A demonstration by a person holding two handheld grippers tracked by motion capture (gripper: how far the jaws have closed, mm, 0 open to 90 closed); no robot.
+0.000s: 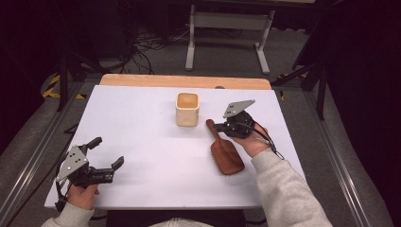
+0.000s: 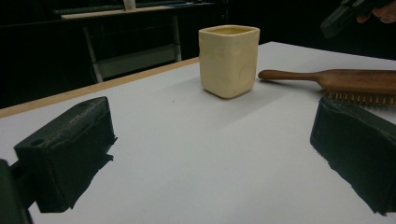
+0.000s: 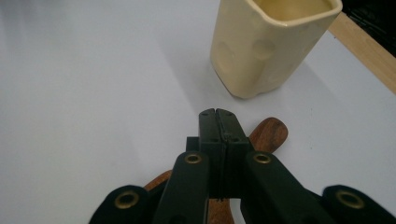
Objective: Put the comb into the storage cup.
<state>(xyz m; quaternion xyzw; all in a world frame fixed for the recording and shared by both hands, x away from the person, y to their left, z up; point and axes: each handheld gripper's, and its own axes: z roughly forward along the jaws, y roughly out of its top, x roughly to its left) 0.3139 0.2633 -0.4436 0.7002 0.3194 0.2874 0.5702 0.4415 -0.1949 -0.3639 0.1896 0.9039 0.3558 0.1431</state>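
A wooden hairbrush (image 1: 226,156) lies bristles down on the white table (image 1: 142,127), its handle pointing toward a cream square cup (image 1: 187,109) that stands upright near the table's middle back. My right gripper (image 1: 219,126) is shut with its jaws pressed together and nothing between them, just over the handle's end (image 3: 270,133). The cup (image 3: 271,46) rises close ahead of it. My left gripper (image 1: 106,153) is open at the front left, resting low over bare table. From there the cup (image 2: 229,60) and the brush (image 2: 345,79) show farther off.
A wooden strip (image 1: 184,81) runs along the table's far edge. Beyond it stand a white metal frame (image 1: 227,23) and cables on the floor. Metal rails (image 1: 33,161) flank the table on both sides.
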